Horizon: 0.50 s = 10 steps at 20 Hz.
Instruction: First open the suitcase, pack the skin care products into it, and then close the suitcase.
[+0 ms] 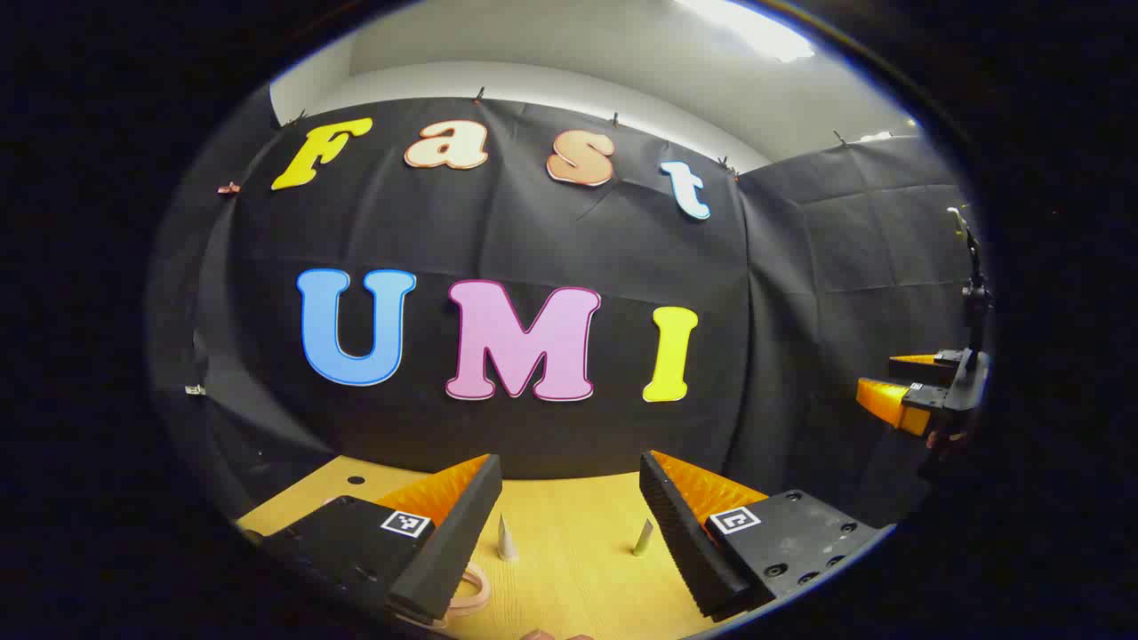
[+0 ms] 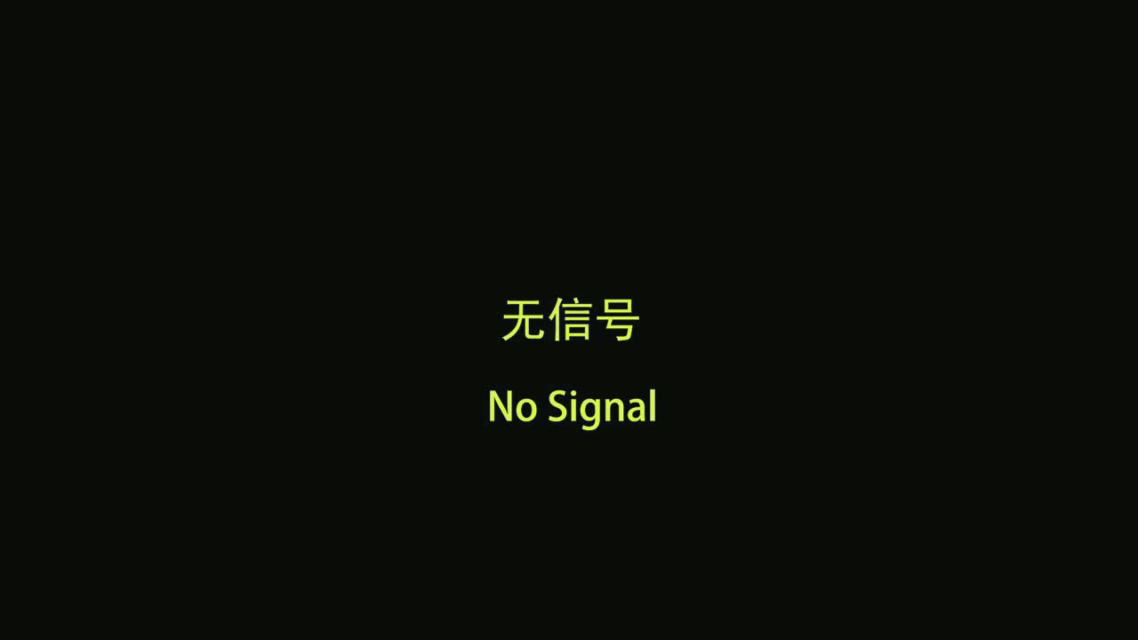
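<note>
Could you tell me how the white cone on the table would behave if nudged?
The white cone stands upright and slim on the table, so a nudge would probably tip it. Tapered, it might then roll in an arc.

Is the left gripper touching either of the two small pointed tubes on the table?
Apart. In the left gripper view the left gripper is open, and both pointed tubes stand between its fingers with table visible around each.

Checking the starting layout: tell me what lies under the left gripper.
Under the open left gripper is the wooden table with two small pointed tubes and a pink loop; the fingers cover the rest.
</note>
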### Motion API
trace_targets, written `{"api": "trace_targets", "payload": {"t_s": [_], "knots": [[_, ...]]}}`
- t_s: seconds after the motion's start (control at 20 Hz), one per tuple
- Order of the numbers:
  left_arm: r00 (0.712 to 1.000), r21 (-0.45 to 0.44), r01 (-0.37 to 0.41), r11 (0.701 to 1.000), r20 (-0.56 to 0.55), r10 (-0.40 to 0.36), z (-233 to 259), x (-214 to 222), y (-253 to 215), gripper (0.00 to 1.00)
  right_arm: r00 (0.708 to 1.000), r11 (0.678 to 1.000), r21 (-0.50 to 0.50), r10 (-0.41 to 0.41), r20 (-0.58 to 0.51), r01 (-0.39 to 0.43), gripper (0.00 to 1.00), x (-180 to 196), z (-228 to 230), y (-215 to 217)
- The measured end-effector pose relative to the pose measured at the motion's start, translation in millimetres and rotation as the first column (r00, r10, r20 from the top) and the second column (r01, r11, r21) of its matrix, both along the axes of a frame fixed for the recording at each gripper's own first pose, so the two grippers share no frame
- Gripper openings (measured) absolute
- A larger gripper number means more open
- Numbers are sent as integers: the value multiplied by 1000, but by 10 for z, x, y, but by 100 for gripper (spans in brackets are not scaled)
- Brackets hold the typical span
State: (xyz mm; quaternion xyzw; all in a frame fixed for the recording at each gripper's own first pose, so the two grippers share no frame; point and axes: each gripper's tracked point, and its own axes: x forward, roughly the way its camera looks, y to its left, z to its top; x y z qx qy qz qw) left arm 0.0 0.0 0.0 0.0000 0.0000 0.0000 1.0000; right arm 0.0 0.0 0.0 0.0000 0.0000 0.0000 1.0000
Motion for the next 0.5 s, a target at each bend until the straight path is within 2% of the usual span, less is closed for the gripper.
{"api": "trace_targets", "payload": {"t_s": [0.15, 0.35, 0.5], "knots": [[998, 3, -57, 998, -21, 57, -66, -19, 295, 98, 999, 998, 44, 46, 18, -47, 96, 50, 211, 189], [996, -10, -86, 996, -1, 86, 7, -154, 458, 96, 995, 996, 52, 66, 78, -71, 96, 89, 443, 318], [996, 57, -76, 996, 45, 73, 173, -243, 450, 96, 991, 991, 62, 110, 71, -115, 94, 144, 427, 580]]}}
